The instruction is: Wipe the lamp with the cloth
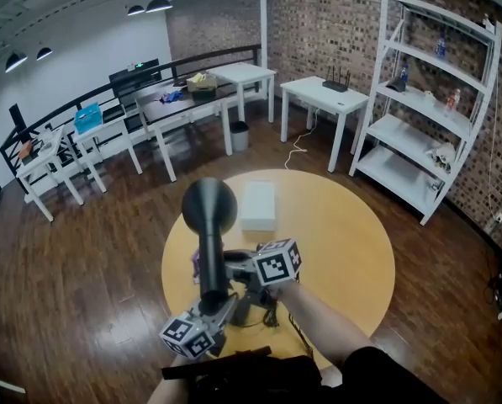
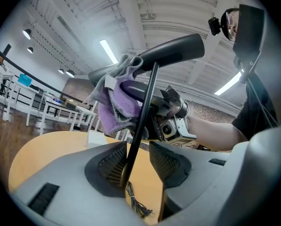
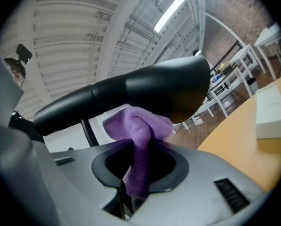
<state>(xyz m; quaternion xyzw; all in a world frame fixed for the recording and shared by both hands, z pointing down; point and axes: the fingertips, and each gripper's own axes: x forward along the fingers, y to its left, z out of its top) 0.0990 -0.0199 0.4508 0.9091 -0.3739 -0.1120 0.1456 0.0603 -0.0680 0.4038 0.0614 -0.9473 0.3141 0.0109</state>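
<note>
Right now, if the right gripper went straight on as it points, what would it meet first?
Probably the lamp's black head, just beyond the purple cloth clamped in the jaws; depth is unclear.

**Left gripper** [image 2: 136, 161]: light grey moulded shell; black ribbed pads [image 2: 113, 165]; dark slot at 8 o'clock of the jaws.

**Right gripper** [image 3: 139, 168]: matching grey shell; black jaw recess; ribbed slot at 4 o'clock.

**Cubes** [image 1: 277, 261]: black-and-white square markers are printed on each face.

**Black top** [image 1: 377, 377]: worn, forearm uncovered.
</note>
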